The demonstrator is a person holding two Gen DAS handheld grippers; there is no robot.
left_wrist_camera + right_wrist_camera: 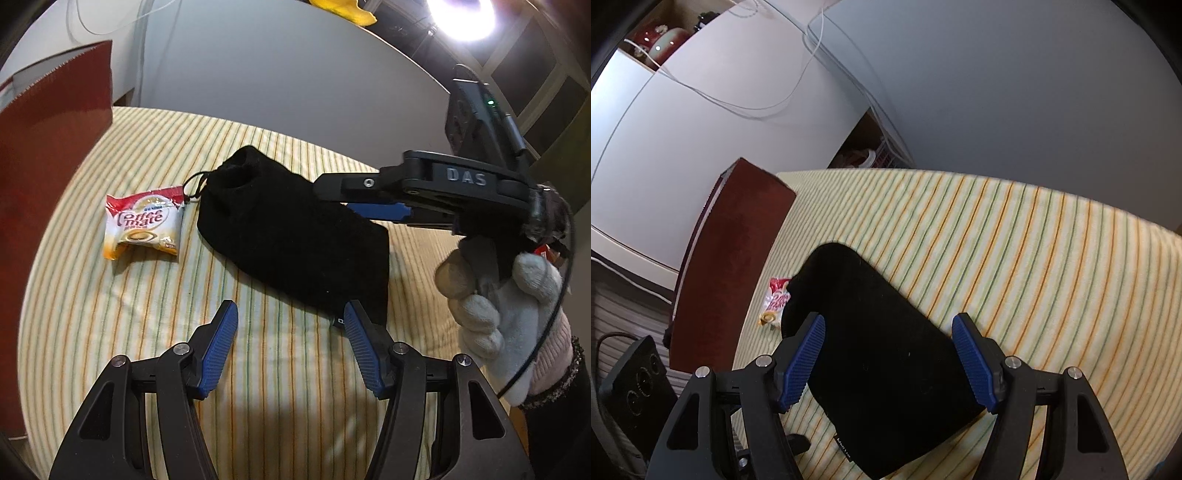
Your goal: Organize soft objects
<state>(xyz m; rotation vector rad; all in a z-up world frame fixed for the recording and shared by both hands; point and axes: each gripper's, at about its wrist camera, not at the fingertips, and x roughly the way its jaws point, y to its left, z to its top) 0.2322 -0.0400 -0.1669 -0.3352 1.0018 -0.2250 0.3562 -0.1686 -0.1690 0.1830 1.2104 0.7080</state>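
Black pouch [871, 354], soft and fuzzy w/ drawstring, lay just ahead of both grippers: right gripper [888, 363] wide over it, left gripper [291, 345] wide, empty, at its corner. Crinkly sachet [145, 226] beyond, on striped cloth [295, 406].

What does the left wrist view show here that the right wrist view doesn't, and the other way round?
Only the left wrist view shows the right gripper over the black pouch, the gloved hand holding it, and the pouch's open mouth.

Only the right wrist view shows the white cables on the wall and the black box beside the bed.

Both show the pouch, the Coffee-mate packet, the striped cloth and the red board.
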